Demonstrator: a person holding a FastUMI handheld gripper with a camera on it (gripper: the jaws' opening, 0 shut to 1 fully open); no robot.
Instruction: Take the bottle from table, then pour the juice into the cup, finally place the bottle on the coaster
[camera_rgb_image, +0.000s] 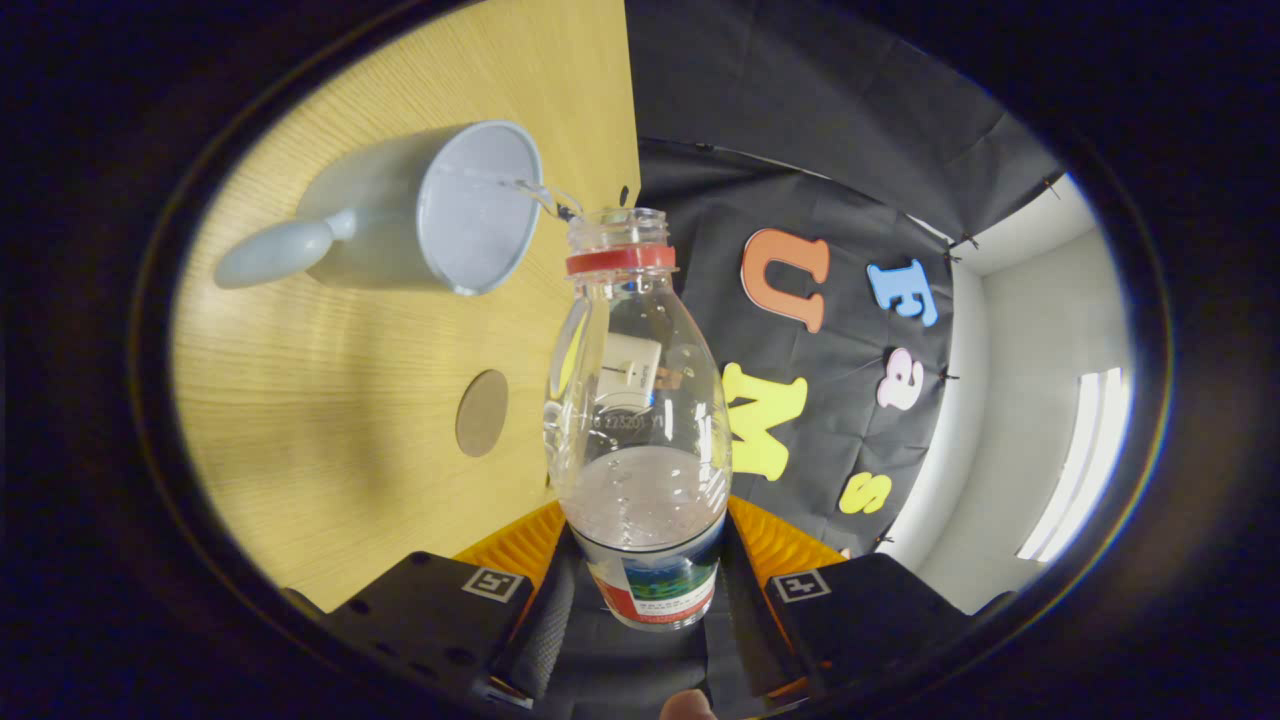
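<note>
So the gripper (645, 575) has the bottle (640, 420) clamped between its two fingers, one pressing on each side of the lower body down near the label. The bottle is a clear plastic one, cap off, with a red ring (620, 260) around the neck. It's tipped over hard, neck pointing away from the fingers toward the cup (430, 210). What liquid remains sits pooled in the lower part of the bottle close to the fingers, kind of cloudy and pale with a few bubbles in it.

A thin clear stream (535, 190) arcs from the bottle's mouth over the rim and into the cup. The cup is a pale grey-blue mug with a stubby handle (275, 252) sticking out on the side away from the bottle, and it stands on the light wood table (330, 430).

The coaster (482, 413), a small round brownish disc, lies flat on the table beside the bottle's body, apart from the cup, nothing on it.

A fingertip (688, 706) pokes in right behind the gripper.
</note>
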